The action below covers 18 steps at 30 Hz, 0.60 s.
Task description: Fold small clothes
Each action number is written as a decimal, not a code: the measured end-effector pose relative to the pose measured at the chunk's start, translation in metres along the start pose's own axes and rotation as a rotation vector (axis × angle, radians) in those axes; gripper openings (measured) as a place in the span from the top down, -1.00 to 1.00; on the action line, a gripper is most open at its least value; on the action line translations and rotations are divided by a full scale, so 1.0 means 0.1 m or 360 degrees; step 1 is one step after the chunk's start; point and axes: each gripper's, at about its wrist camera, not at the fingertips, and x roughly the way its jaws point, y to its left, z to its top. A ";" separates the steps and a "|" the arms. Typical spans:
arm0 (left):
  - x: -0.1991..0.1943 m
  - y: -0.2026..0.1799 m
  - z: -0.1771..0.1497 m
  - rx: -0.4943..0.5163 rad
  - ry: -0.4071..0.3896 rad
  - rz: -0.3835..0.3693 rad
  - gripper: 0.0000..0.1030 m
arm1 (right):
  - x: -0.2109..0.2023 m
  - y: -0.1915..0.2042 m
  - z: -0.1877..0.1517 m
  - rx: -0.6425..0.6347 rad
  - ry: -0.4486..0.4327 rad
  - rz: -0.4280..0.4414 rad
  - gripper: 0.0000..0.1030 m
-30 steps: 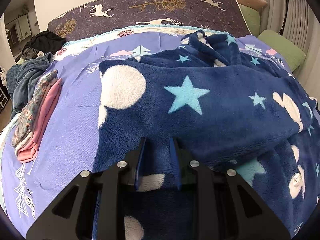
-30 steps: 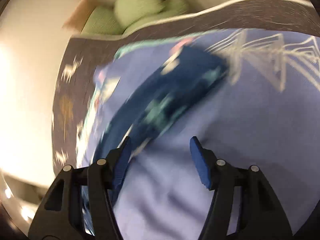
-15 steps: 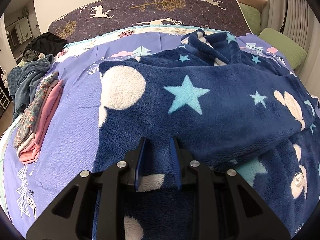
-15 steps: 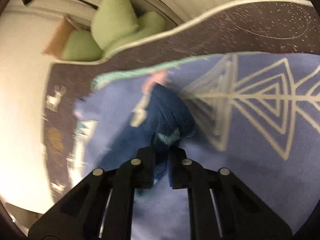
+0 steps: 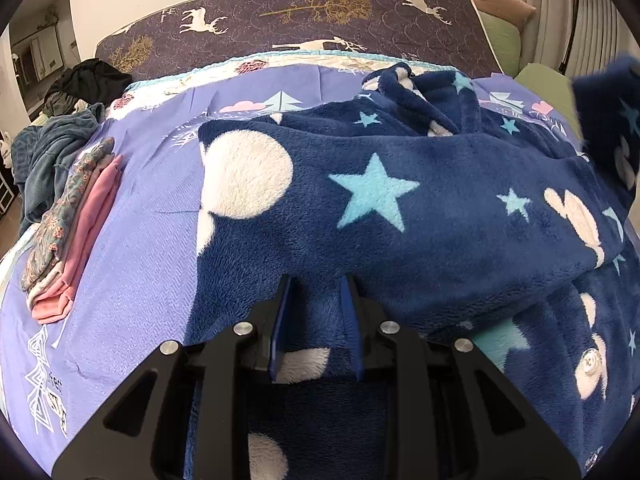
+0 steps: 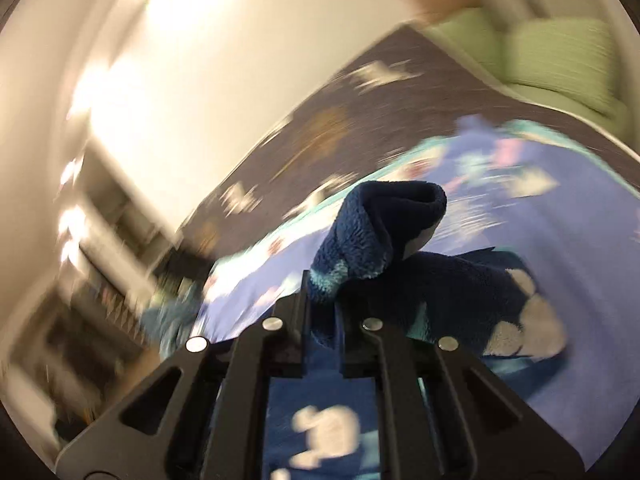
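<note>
the navy fleece garment (image 5: 400, 216), printed with pale stars and white moons, lies spread over the near and right part of the bed, its long axis running roughly across the bed from the left side toward the right edge, with a rumpled bunch of folds toward the headboard end. its near hem sits between the fingers of the left gripper (image 5: 316, 312), whose narrow jaws pinch a fold of the fleece close to the near edge of the bed. a corner of the same garment is clamped in the right gripper (image 6: 322, 312), jaws closed tight on it, the cloth standing up above the fingertips in a curled tube (image 6: 384, 232) lifted off the bed; that raised piece shows at the right edge of the left view. the lilac bedsheet (image 5: 140, 240) carries it all. near the left edge of the bed lies a folded stack of clothes (image 5: 68, 240), pink at the bottom, well apart from the fleece. green cushions (image 6: 560, 56) sit beyond the far right corner.
</note>
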 end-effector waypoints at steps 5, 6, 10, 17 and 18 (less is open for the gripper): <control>0.00 0.06 0.00 -0.0029 -0.0001 -0.0038 0.47 | 0.71 0.74 -0.69 -0.0228 0.0362 0.0142 0.82; 0.00 0.07 0.00 -0.0040 0.0000 -0.0052 0.47 | 0.79 0.81 -0.78 -0.0268 0.0402 0.0130 0.82; -0.01 0.12 0.02 -0.0071 -0.0005 -0.0109 0.41 | 0.99 1.05 -1.22 -0.0498 0.0536 0.0029 0.82; -0.17 0.22 0.19 -0.0252 -0.0077 -0.0587 -0.11 | 1.14 1.10 -1.55 -0.0699 0.0621 -0.0087 0.76; -0.18 0.19 0.24 -0.0276 -0.0071 -0.0709 -0.19 | 1.16 1.06 -1.56 -0.0687 0.0629 -0.0089 0.76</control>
